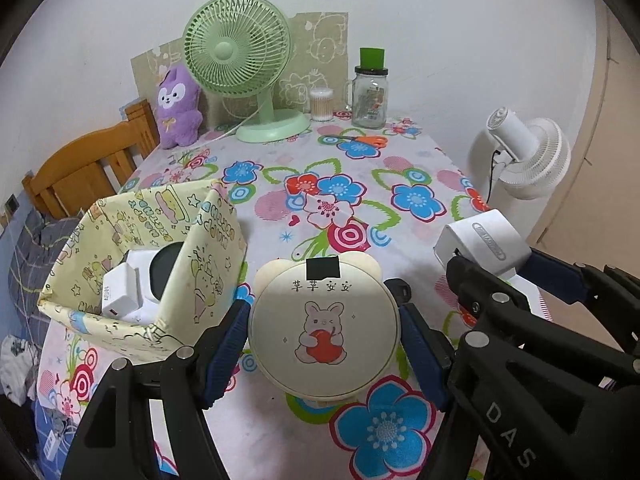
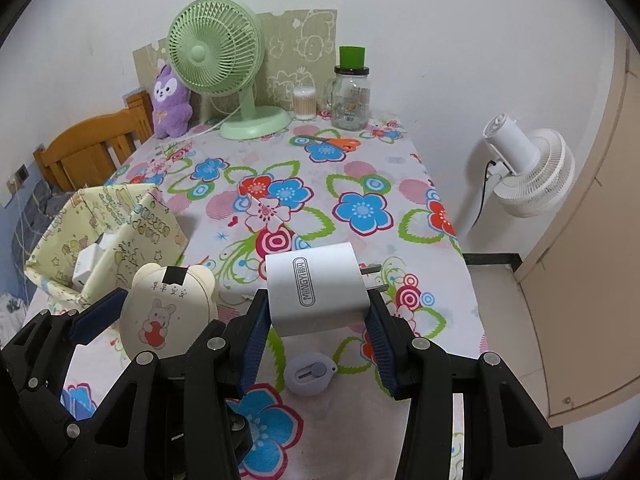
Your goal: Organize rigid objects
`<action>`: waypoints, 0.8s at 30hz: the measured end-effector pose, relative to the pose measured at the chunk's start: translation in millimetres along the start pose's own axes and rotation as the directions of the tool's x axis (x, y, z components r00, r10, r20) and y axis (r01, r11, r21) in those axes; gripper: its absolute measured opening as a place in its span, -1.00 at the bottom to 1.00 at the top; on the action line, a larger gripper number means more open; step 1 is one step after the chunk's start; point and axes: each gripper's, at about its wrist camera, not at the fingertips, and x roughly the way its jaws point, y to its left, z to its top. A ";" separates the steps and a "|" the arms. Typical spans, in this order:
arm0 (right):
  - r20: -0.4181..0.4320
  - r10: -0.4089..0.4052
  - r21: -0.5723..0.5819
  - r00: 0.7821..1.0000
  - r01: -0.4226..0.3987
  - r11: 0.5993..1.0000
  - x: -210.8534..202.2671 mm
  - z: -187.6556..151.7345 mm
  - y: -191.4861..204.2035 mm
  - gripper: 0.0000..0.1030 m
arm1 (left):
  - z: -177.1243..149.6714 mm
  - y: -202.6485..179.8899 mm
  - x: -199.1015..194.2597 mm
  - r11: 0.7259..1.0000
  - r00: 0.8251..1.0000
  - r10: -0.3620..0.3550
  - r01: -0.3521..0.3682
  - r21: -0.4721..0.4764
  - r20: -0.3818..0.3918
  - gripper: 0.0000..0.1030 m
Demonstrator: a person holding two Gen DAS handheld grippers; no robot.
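Both sets of fingers are clamped, left gripper (image 1: 323, 334) on the round cream bear-eared case (image 1: 324, 330), right gripper (image 2: 318, 330) on the white plug charger (image 2: 316, 290), so I'd swing each left and set it gently inside the yellow paper-covered box (image 1: 216, 248).

Both my grippers point down at a slant, side by side. Left gripper (image 1: 324, 336) is clamped wide on something round, right gripper (image 2: 318, 320) pinched tight on a small block.
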 end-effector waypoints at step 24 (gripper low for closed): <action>0.016 0.006 -0.033 1.000 -0.005 0.999 -27.5 13.1 33.1 -0.02 | 8.9 26.2 -28.6 1.000 1.000 -0.012 0.012 0.020 0.015 0.48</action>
